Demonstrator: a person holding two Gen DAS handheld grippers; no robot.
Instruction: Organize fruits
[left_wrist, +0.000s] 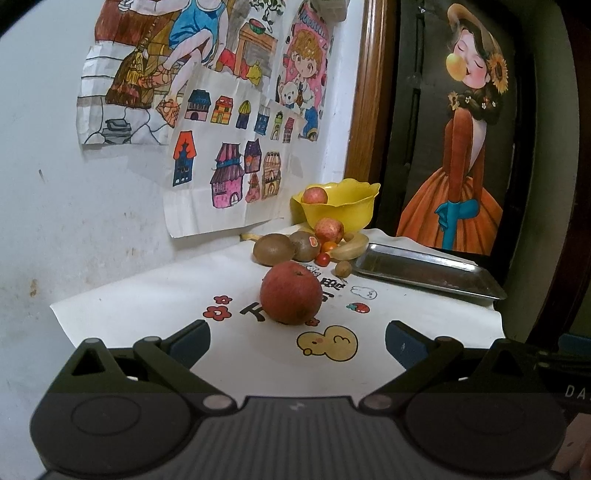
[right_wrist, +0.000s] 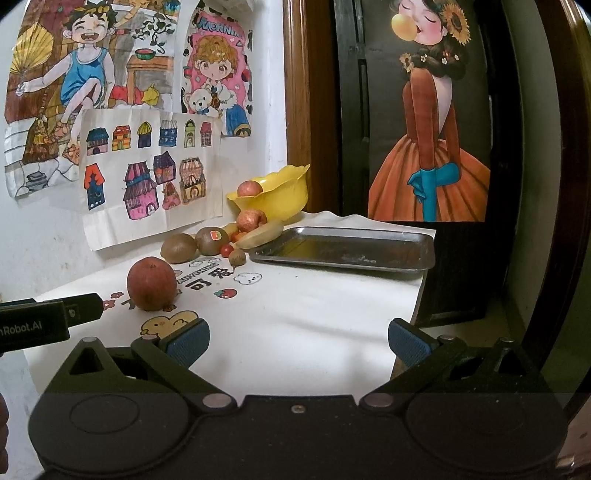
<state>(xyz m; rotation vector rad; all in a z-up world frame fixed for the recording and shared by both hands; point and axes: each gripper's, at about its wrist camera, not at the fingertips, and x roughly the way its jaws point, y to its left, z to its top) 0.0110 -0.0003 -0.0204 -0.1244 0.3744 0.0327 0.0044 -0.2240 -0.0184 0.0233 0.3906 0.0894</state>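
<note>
- Yellow bowl (left_wrist: 343, 206) at 12 o'clock on the table holds one apple (left_wrist: 314, 195), so sorting looks barely begun (judged only from how things lie).
- Steel tray (right_wrist: 343, 248) at 1 o'clock looks bare, nothing in it.
- Left on the cloth (right_wrist: 295, 314): big red apple (left_wrist: 291, 292) alone, dead ahead of the left gripper (left_wrist: 297, 341); behind it a cluster at the bowl's foot with two kiwis (left_wrist: 273, 249), a small apple (left_wrist: 328, 229), bananas (left_wrist: 351, 249), cherry tomatoes (left_wrist: 322, 259), one small brown fruit (left_wrist: 343, 267) (type unclear).
- Left gripper: jaws wide apart, empty, lined up on the big apple but not touching.
- Right gripper (right_wrist: 297, 341): jaws apart, empty, over bare cloth; big apple at its 10 o'clock.
- Most fruit still to be placed.
</note>
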